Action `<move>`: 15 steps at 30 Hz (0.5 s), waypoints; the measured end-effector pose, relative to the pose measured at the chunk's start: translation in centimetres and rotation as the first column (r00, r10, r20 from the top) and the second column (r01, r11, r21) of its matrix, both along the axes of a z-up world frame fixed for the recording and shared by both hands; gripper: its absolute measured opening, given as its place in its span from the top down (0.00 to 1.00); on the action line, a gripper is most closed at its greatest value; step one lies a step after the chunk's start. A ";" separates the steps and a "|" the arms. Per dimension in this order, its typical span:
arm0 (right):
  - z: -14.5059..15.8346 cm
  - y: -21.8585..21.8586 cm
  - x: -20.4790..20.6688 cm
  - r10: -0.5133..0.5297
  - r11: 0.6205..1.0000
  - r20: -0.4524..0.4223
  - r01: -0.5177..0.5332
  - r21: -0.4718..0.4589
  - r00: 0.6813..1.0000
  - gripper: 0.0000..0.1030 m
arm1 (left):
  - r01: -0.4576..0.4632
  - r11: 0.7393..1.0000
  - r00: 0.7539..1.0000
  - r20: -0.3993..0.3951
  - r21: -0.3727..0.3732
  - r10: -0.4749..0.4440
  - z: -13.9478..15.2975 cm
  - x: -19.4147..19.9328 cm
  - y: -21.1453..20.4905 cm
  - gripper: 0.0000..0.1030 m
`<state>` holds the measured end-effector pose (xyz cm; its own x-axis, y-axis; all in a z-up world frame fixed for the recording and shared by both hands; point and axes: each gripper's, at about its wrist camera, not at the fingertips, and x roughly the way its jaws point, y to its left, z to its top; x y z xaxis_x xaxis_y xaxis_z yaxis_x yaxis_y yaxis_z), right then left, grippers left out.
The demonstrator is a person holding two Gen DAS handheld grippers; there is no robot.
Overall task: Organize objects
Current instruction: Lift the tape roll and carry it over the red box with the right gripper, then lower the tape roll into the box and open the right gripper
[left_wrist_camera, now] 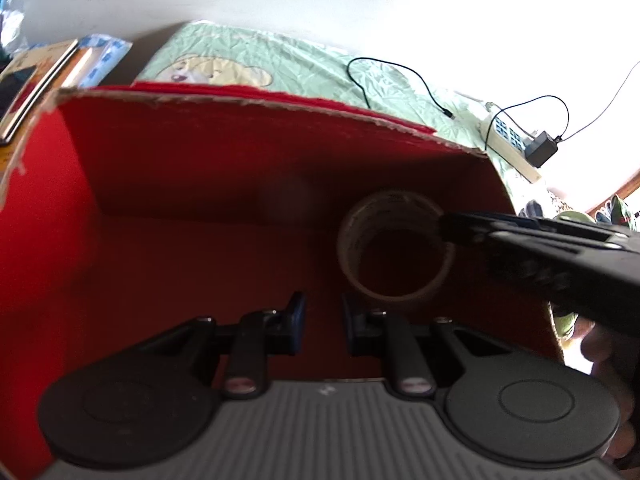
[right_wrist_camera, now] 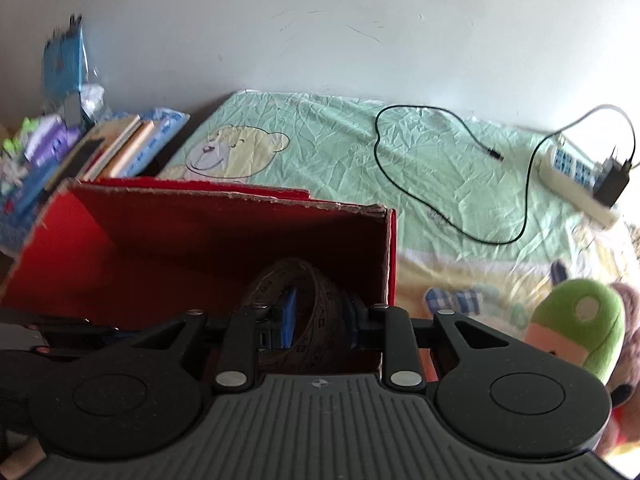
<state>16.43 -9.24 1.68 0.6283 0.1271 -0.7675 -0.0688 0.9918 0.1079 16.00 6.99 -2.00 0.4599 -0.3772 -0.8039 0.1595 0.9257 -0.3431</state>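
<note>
Right wrist view shows the right gripper with its blue pads straddling the wall of a roll of brown tape: one pad sits inside the ring, the other outside. The jaws stand narrow around that wall, and whether the pads press on it or have just let go cannot be told from this angle. The tape roll stands on edge in the near right corner of the red cardboard box, close against its right wall.

Left wrist view gives the other side: the left gripper hangs over the box floor with its jaws drawn to their narrowest and nothing between them. Just beyond it the tape roll rests on the red floor, with the right gripper's dark fingers reaching in from the right to its rim.

Outward from the box lie a green bear-print sheet, a black cable, a white power strip, a stack of books and a green plush toy.

The step in hand looks like placing the tape in the box. Next, I judge, the right jaws should widen fully and lift straight out without tipping the roll, then turn to another loose thing, perhaps the plush toy.
</note>
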 end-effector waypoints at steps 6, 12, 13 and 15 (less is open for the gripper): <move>0.1 -0.1 -1.7 0.032 0.996 -0.019 -0.030 0.086 0.999 0.75 | -0.044 0.999 0.998 0.044 -0.004 0.044 1.4 -1.6 1.2 0.84; -0.6 0.1 -2.2 0.031 0.995 -0.024 -0.029 0.096 0.999 0.75 | -0.063 0.998 0.993 0.102 0.029 0.060 3.2 -3.8 1.3 0.83; -0.7 0.0 -1.9 0.031 0.993 -0.031 -0.028 0.112 0.999 0.76 | -0.064 0.997 0.992 0.109 0.038 0.060 3.4 -4.0 1.1 0.81; -0.8 0.3 -1.3 0.035 0.991 -0.037 -0.030 0.127 0.999 0.76 | -0.062 0.996 0.992 0.116 0.057 0.055 3.6 -4.6 1.0 0.81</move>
